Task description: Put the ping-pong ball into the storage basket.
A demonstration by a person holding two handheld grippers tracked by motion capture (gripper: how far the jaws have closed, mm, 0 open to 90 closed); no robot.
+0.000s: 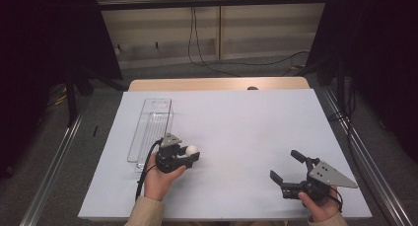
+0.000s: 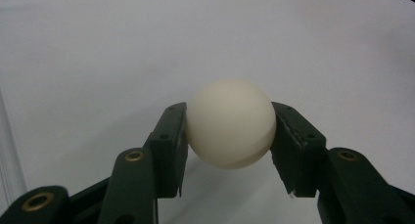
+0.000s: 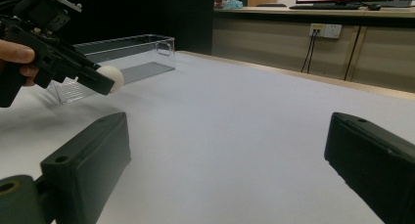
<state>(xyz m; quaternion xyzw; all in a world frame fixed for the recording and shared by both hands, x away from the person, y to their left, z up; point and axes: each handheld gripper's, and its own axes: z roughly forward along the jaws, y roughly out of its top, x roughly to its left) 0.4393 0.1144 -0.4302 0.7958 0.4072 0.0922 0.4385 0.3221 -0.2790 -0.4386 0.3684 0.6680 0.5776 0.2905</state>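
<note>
A cream-white ball (image 2: 230, 123) is clamped between the two black jaws of my left gripper (image 2: 229, 136), pads pressing on both its sides. In the high view that left gripper (image 1: 191, 153) holds the ball (image 1: 191, 149) a little above the white table sheet, just right of a clear plastic box (image 1: 150, 130). My right gripper (image 1: 285, 165) sits at the front right of the table, jaws wide apart with nothing between them. From the right gripper view, the ball (image 3: 113, 77) and the left gripper (image 3: 100, 82) show at the upper left, in front of the clear box (image 3: 129, 55).
The white sheet (image 1: 236, 122) covers the wooden table. The long clear box lies along the left side, empty as far as I can see. Black curtains and metal rails flank the table; cables run on the floor behind.
</note>
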